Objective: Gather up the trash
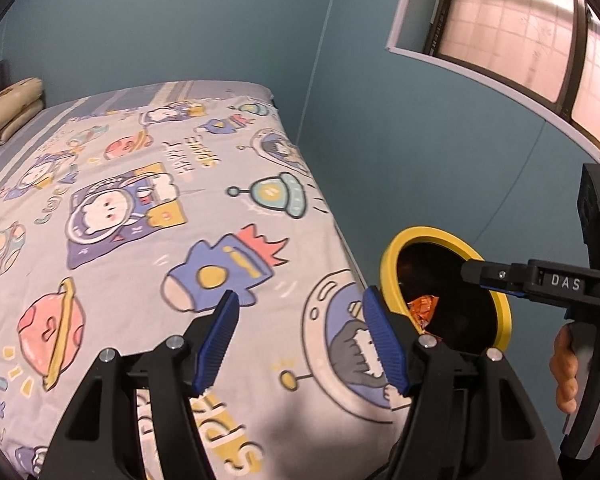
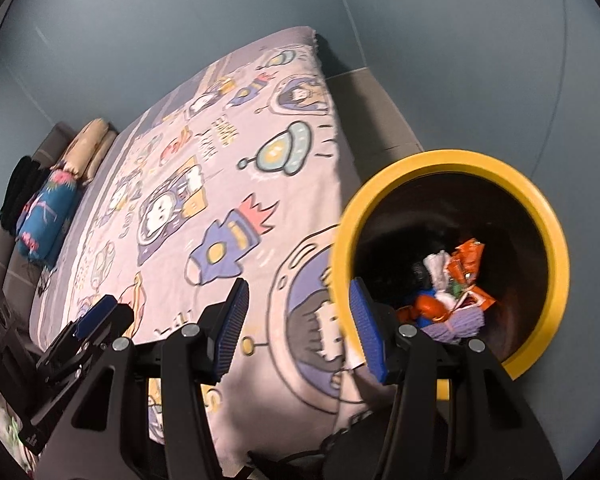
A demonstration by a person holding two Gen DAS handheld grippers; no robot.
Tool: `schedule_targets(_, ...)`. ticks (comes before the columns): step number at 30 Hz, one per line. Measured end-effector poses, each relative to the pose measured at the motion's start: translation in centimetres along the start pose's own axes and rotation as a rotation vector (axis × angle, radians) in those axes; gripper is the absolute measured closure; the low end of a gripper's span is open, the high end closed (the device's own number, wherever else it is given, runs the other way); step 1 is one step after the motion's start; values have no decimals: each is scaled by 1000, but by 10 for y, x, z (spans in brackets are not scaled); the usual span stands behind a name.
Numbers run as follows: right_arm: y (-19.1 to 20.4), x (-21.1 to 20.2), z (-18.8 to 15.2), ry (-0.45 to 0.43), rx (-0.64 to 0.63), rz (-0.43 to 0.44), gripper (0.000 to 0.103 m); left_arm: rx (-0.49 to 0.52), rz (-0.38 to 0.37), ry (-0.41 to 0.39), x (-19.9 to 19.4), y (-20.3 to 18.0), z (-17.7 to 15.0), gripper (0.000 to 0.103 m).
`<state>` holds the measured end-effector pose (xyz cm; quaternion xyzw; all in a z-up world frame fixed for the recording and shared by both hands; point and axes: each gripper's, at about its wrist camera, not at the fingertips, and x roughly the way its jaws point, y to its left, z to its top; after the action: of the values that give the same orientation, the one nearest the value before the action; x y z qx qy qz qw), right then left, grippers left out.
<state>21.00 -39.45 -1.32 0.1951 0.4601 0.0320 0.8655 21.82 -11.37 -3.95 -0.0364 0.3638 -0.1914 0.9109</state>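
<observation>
A bin with a yellow rim (image 2: 556,264) stands on the floor beside the bed's corner. Inside lie orange wrappers (image 2: 468,260), crumpled white paper (image 2: 438,268) and a purple piece (image 2: 464,320). My right gripper (image 2: 300,324) hangs open over the bed's edge, next to the bin, with nothing between its blue pads. My left gripper (image 1: 304,340) is open and empty above the sheet. In the left wrist view the bin (image 1: 392,264) shows an orange wrapper (image 1: 424,308), and the right gripper (image 1: 474,273) reaches over its rim, held by a hand (image 1: 568,368).
The bed (image 1: 140,200) carries a sheet printed with space cartoons. Folded bedding (image 1: 16,100) and a blue patterned pillow (image 2: 46,212) lie at its head. Blue walls close in behind, with a window (image 1: 520,32) at the upper right. The left gripper (image 2: 96,316) shows at lower left.
</observation>
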Motion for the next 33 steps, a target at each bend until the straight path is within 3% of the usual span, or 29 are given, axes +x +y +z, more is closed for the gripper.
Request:
schedule_targets(9, 52, 10, -27, 19, -66, 52, 53, -67, 70, -46, -44, 56, -31, 42)
schedule_targets(17, 96, 19, -63, -48, -164, 44, 53, -115, 124, -83, -70, 99, -57, 42)
schedule_targets(21, 104, 12, -82, -144, -204, -25, 53, -106, 135, -110, -79, 103, -68, 42)
schedule_targets(23, 105, 6, -88, -176, -195, -25, 53, -91, 152, -129, -84, 101, -71, 37)
schedule_targets(26, 108, -9, -98, -262, -199, -48, 41, -81, 156, -180, -99, 97, -77, 31)
schedule_targets(33, 120, -35, -122, -407, -211, -76, 29, -71, 156, -288, -132, 83, -82, 14)
